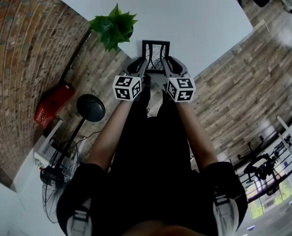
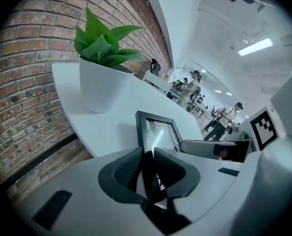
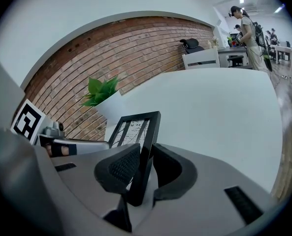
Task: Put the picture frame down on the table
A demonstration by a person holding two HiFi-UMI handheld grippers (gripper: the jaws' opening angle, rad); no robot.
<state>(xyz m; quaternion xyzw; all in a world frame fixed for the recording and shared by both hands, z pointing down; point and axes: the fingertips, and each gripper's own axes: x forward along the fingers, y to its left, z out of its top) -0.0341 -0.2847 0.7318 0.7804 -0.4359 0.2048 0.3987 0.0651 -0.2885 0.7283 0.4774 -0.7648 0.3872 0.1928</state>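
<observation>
A black picture frame with a pale print stands upright over the near edge of the white table. Each gripper holds one side of it. My left gripper is shut on the frame's left edge, which runs between its dark pads; the frame rises beyond them. My right gripper is shut on the right edge, and the frame leans up from its pads. Whether the frame's bottom touches the table is hidden.
A green plant in a white pot stands on the table just left of the frame. A brick wall runs along the table's left. A fan and a red box sit on the floor. People stand far behind.
</observation>
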